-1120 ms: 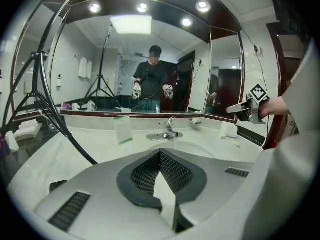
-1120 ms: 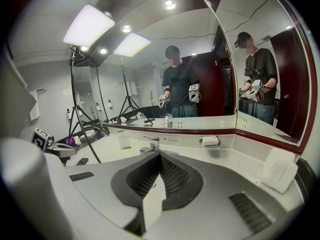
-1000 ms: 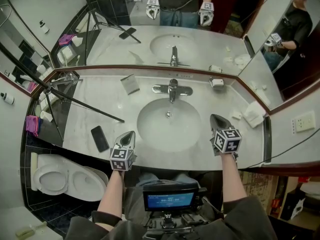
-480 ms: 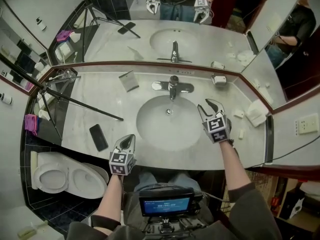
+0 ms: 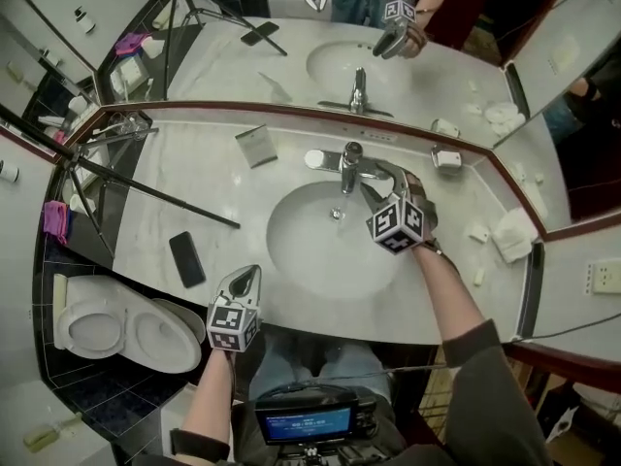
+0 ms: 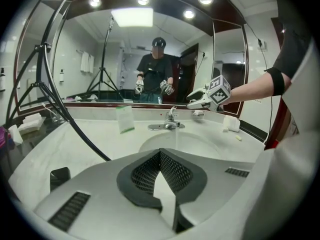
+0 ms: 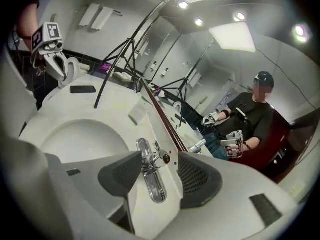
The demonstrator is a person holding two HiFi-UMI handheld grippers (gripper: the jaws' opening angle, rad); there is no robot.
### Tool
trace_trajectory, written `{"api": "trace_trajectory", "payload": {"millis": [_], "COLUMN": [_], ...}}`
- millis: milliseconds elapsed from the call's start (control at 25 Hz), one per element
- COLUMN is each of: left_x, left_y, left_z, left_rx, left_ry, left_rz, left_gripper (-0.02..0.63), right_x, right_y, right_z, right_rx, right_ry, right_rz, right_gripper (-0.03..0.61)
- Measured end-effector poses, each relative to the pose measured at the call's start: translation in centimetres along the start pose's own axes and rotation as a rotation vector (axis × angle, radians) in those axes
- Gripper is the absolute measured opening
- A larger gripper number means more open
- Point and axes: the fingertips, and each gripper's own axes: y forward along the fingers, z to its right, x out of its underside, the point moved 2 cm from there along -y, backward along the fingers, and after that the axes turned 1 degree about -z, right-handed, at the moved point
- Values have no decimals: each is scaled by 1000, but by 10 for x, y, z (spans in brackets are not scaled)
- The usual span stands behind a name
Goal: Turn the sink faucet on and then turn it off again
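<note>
Marble worktop point(image 5: 194, 202) runs wide under a wall mirror point(image 5: 291, 66). The oval sink basin point(image 5: 310, 250) sits at its centre.

Chrome faucet point(image 5: 351, 163) stands on the basin rim at 12 o'clock.
- Judged rigid and bolted down; only the single lever point(image 7: 151, 159) on top should move.
- Polished metal, likely slick, more so if wet.
- Best hold looks like a pad on each flank of the lever near its free end. A light squeeze should do, then a lift or swing rather than a pull.

Right tool point(image 5: 388, 175) comes at the faucet from its 4 o'clock.
- Jaws stand wide apart and have just been opening.
- In the right gripper view the faucet lines up in the gap, with neither pad pressing on it. Whether it is between the pads or just ahead of them, I cannot tell.

Left tool point(image 5: 245, 282) hangs over the front edge at the basin's 7 o'clock, jaws together, nothing in them.

Room:
- Tight behind the faucet, where the mirror ledge runs close at 12 o'clock.
- A soap dish point(image 5: 446, 157) lies near at 3 o'clock and a small card point(image 5: 256, 146) at 9 o'clock.
- A tripod leg point(image 5: 155, 194) and a phone point(image 5: 187, 258) lie well apart, off the basin's 9 o'clock.
- The space over the bowl is open for an approach.
</note>
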Motion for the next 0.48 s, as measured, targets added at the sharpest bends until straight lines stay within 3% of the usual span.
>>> {"api": "trace_trajectory", "payload": {"millis": [160, 480], "left_x": [6, 12], "left_y": [1, 9], "left_z": [1, 9], "left_rx": [-18, -19], "left_ry": [-8, -13], "left_rz": [-12, -9], "left_gripper": [2, 2], "right_x": [2, -1], "right_y": [35, 84], "right_z": [-9, -11], "right_rx": [-11, -38], "right_ry": [-115, -236], "right_rz": [-12, -12], "right_gripper": [247, 204]}}
